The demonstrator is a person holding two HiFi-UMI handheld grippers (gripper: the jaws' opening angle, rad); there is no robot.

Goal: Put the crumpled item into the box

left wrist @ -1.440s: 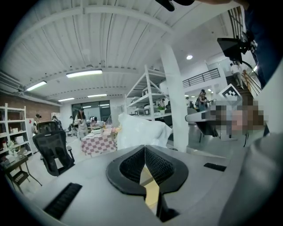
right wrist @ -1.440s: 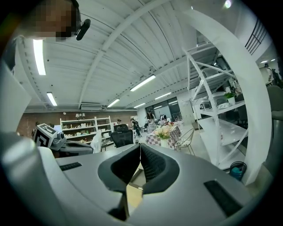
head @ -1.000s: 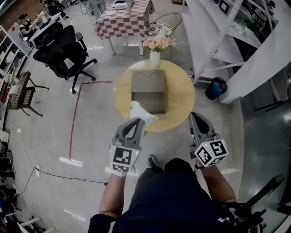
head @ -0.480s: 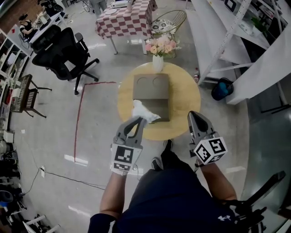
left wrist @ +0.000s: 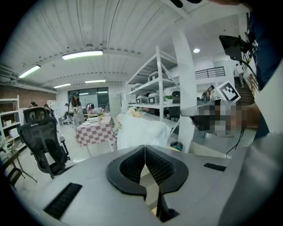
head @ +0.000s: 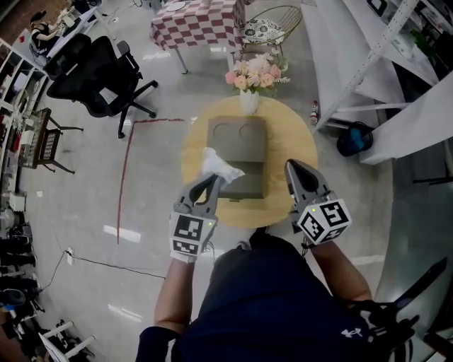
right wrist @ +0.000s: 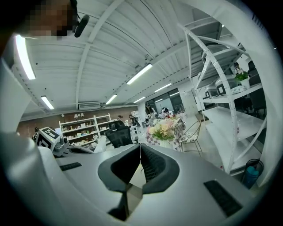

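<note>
A white crumpled item [head: 218,164] hangs at the tips of my left gripper [head: 214,179], which is shut on it, just over the left edge of the grey-brown open box [head: 241,145]. The box lies on a round wooden table [head: 299,150]. In the left gripper view the white item [left wrist: 141,131] bulges beyond the closed jaws of the left gripper [left wrist: 144,153]. My right gripper [head: 291,168] hovers at the table's near right edge, beside the box. In the right gripper view the right gripper [right wrist: 140,152] is shut with nothing in it.
A white vase of flowers [head: 250,97] stands at the table's far edge behind the box. A black office chair [head: 95,71] and a red floor line [head: 124,180] lie left. White shelving [head: 368,67] and a dark bag [head: 354,138] are right. A checkered table [head: 198,20] stands beyond.
The table and box have come nearer. My left gripper has carried the white item forward, from the box's near left corner up along its left edge. The right gripper has also advanced.
</note>
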